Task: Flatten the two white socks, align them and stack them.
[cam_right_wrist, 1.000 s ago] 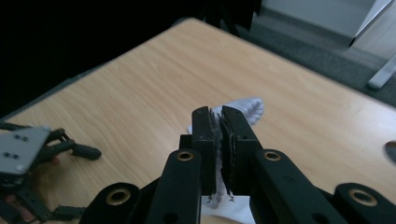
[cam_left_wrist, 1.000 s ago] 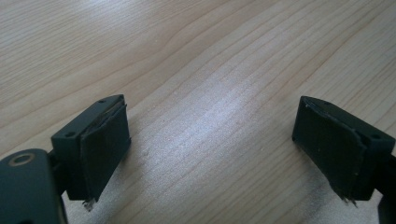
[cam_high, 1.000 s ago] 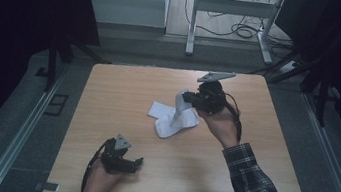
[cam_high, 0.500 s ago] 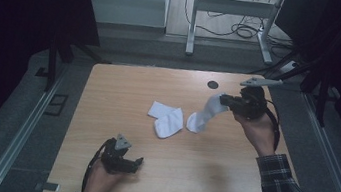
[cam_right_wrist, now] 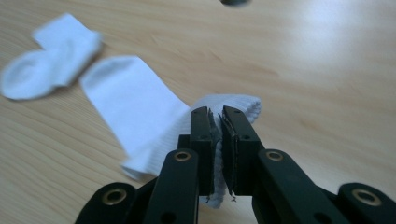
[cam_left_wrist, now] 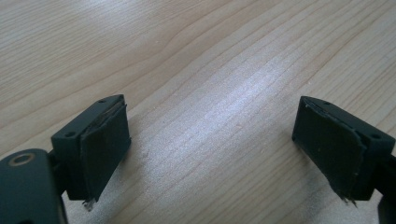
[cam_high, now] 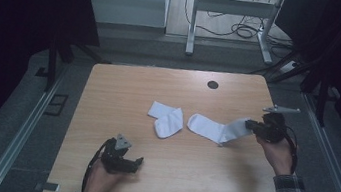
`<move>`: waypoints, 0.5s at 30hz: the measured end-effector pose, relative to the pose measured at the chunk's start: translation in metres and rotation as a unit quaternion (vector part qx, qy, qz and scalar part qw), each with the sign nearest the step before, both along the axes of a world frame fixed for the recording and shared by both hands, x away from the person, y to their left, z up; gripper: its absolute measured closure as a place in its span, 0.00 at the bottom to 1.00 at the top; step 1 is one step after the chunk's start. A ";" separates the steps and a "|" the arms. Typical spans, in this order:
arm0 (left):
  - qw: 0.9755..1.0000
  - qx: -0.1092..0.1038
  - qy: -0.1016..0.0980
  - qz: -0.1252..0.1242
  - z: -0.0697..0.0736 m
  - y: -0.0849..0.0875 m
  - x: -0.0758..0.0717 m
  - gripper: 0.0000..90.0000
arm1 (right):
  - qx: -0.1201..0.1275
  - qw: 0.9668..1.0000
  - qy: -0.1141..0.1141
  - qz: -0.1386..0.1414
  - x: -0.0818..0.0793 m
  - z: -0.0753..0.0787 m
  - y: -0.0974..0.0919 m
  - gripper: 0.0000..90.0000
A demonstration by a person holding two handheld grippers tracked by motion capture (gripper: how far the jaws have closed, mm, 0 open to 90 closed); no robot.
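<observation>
Right gripper (cam_high: 251, 125) first: my jaws are clamped together on the cuff end of a white sock (cam_high: 214, 128), a thin fold of ribbed fabric pinched between the pads (cam_right_wrist: 201, 140). In the right gripper view the sock (cam_right_wrist: 135, 116) runs away from the jaws toward the upper left, its far part lying flat on the wood. From the high view, the held end is lifted slightly off the table (cam_high: 122, 99) while the toe end rests on it, near the table's middle and toward the right side.

Second sock (cam_high: 166, 119), also white and folded over on itself, lies just left of the first; the two are near each other, and I cannot tell whether they touch. It shows blurred in the right gripper view (cam_right_wrist: 46, 65).

Left gripper (cam_high: 122, 157) sits low over the near left part of the table, well apart from both socks. Its jaws stand wide apart with only bare wood grain (cam_left_wrist: 210, 107) between them.

Small dark round hole (cam_high: 213, 85) near the table's far edge.
</observation>
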State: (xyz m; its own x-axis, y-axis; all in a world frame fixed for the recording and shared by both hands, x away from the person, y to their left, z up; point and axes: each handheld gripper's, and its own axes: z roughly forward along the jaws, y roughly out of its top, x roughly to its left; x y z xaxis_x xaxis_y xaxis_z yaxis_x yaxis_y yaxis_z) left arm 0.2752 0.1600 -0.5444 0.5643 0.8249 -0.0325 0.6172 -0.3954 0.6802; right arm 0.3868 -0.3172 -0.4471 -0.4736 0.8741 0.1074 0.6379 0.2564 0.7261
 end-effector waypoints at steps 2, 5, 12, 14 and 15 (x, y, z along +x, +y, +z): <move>1.000 -0.001 -0.001 0.001 0.000 0.000 0.000 0.12 | 0.000 1.000 0.011 -0.014 -0.001 -0.013 -0.012 0.92; 1.000 0.000 -0.001 0.000 0.000 0.000 0.001 0.12 | -0.005 0.999 0.022 -0.027 -0.003 -0.029 -0.023 0.92; 1.000 0.001 0.000 0.000 0.000 -0.001 0.002 0.12 | -0.002 0.999 0.026 -0.047 -0.009 -0.051 -0.041 0.77; 1.000 0.002 0.003 0.003 0.001 -0.002 0.003 0.13 | 0.000 0.998 0.019 -0.052 -0.011 -0.050 -0.043 0.72; 1.000 0.001 0.005 0.007 0.002 -0.003 0.005 0.14 | 0.003 0.999 0.018 -0.051 -0.012 -0.049 -0.044 0.71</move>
